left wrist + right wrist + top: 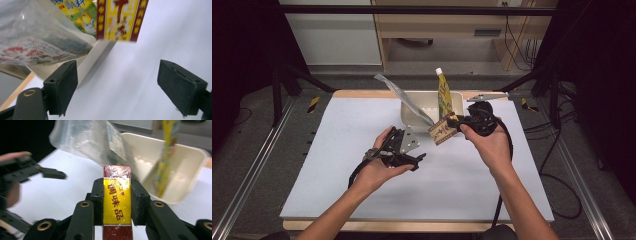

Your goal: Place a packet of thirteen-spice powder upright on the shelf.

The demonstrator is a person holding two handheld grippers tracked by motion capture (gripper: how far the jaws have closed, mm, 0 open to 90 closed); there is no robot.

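Note:
My right gripper is shut on a small red-and-yellow seasoning box, held above the white mat just in front of a cream bin. The same box hangs in the air in the high view and fills the top of the left gripper view. My left gripper stands open over the mat with nothing between its pads. A silvery plastic bag and a tall yellow pouch with a white cap lean out of the bin.
The bin sits at the far middle of the white mat. A wooden table edge runs along the front. Metal rails and black cables flank the table on both sides.

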